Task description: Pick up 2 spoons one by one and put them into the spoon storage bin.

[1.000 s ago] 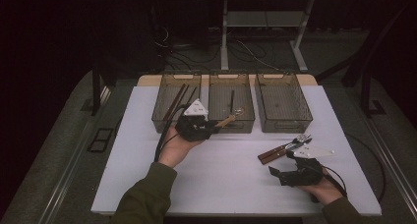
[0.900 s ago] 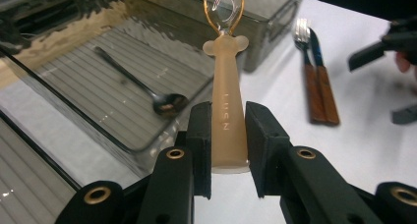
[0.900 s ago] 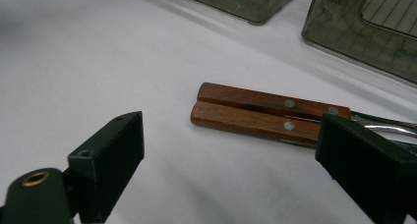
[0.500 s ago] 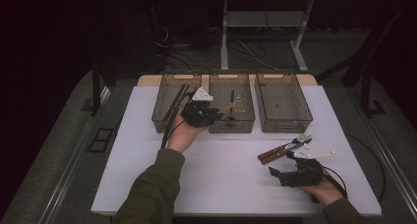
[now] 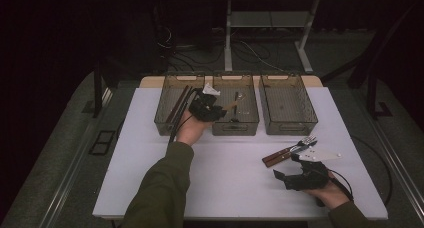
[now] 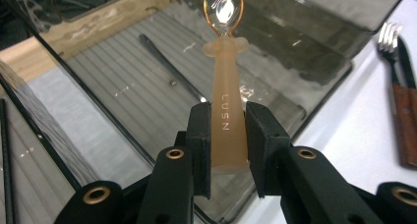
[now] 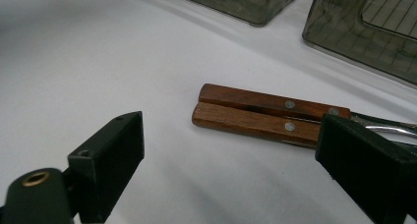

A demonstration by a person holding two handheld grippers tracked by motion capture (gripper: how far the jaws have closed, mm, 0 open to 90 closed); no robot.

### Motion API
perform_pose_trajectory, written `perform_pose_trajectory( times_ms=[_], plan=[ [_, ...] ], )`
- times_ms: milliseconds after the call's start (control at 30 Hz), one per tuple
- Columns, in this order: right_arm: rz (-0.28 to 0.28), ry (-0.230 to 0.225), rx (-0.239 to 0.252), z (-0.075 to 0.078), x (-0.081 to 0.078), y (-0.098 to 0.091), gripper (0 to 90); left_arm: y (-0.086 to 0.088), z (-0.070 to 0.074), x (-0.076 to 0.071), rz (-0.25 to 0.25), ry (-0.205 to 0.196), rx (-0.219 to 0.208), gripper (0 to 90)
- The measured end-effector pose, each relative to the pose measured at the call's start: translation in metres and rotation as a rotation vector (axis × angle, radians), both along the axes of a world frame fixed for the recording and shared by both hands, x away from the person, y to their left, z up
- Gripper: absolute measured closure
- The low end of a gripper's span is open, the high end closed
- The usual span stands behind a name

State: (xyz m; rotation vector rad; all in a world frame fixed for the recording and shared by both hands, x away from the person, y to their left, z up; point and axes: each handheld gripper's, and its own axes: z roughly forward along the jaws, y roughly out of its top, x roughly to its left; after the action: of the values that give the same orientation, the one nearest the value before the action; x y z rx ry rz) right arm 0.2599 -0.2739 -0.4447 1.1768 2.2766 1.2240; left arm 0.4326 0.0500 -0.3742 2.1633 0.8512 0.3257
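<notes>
Risk: the translucent peach plastic-handled spoon (image 6: 224,111) is pinched only at its handle end, so it may tip or drop outside the middle smoky clear plastic bin (image 5: 235,119) if released early.
Left tongs (image 6: 225,135): closed tight on the spoon handle, held above that bin.
Right tongs (image 7: 231,165): wide open, holding nothing, resting on the white desk (image 5: 225,178) near two wooden-handled utensils (image 7: 265,116).

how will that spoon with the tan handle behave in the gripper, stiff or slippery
The spoon probably stays stiff: its thick tan handle stands straight out from the left gripper with no sag. It looks light for its size, seemingly plastic with a clear bowl. The smooth handle tapers toward the bowl and is pinched only near its end, so it might pivot or slip if bumped against the middle bin.
</notes>
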Motion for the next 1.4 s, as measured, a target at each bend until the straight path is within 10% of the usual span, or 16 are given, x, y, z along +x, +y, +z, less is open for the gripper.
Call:
perform_pose_trajectory(
  times_ms=[767, 1400],
  plan=[
    [0.002, 0.0, 0.001, 0.001, 0.0, -0.001, 10.8, -0.005, -0.005, 0.004, -0.022, 0.022, -0.008, 58.4],
    [0.012, 0.004, -0.002, 0.0, 0.0, 0.0, 10.8, 0.018, 0.0, -0.034, -0.104, -0.039, -0.089, 41.2]
  ],
)
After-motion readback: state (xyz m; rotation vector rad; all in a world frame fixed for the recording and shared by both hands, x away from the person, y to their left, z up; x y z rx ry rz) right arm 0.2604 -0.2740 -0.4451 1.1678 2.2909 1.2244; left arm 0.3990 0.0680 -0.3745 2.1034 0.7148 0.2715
